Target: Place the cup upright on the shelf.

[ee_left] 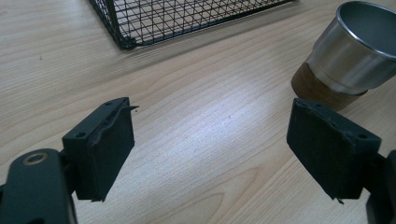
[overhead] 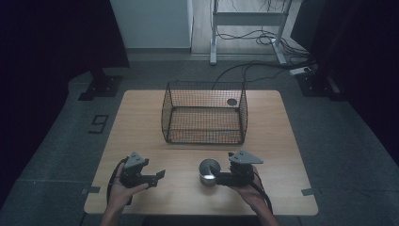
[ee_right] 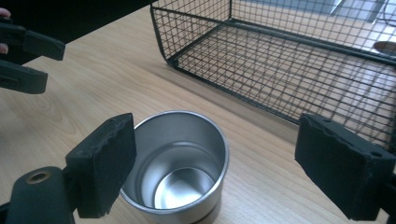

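a: right gripper (ee_right: 212,163) status?
b: jaws released, spread either side of the upright shiny steel cup with a brown base (ee_right: 180,163), near the table's front edge.
a: left gripper (ee_left: 210,149)?
b: released over bare light wooden table (ee_left: 196,93). black wire mesh basket (overhead: 205,112) sits behind the cup.

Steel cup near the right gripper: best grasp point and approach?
Grip the steel cup across its upper wall just under the rim, coming from the person's side with the right gripper. It stands upright, open and empty, and flares upward, so a low grip could slip. The wire basket stands apart behind it.
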A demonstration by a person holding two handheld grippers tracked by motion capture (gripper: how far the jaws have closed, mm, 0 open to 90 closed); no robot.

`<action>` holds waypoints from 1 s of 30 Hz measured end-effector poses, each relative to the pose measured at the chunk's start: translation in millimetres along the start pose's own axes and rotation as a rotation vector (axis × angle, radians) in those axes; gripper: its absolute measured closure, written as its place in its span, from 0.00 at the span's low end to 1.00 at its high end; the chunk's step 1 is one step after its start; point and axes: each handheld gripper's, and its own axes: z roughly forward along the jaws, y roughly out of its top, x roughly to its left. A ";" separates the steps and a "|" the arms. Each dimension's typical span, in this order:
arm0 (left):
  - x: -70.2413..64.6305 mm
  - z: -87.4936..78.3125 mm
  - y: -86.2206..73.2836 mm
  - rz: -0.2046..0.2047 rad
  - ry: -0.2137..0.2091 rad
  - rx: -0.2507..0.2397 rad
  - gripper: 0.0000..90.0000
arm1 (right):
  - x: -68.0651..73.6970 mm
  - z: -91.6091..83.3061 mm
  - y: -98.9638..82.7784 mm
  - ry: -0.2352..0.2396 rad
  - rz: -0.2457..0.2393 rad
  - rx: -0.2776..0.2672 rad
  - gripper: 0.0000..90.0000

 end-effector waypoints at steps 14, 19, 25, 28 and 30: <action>-1.0 0.3 0.2 0.003 -0.003 0.003 0.17 | 16.7 24.1 -6.6 0.028 -0.034 0.055 0.10; -0.4 -0.6 0.3 0.003 -0.002 -0.001 0.17 | 19.7 31.7 -9.6 0.014 -0.048 0.069 0.07; -1.0 -0.3 0.4 0.004 -0.002 0.002 0.17 | 19.4 35.9 -11.2 0.013 -0.043 0.061 0.03; -1.4 -0.4 0.6 0.005 -0.003 0.000 0.17 | 21.3 36.5 -11.5 0.016 -0.051 0.066 0.02; -1.3 -0.8 0.6 0.005 -0.003 0.000 0.17 | 23.6 37.5 -11.9 0.026 -0.055 0.067 0.02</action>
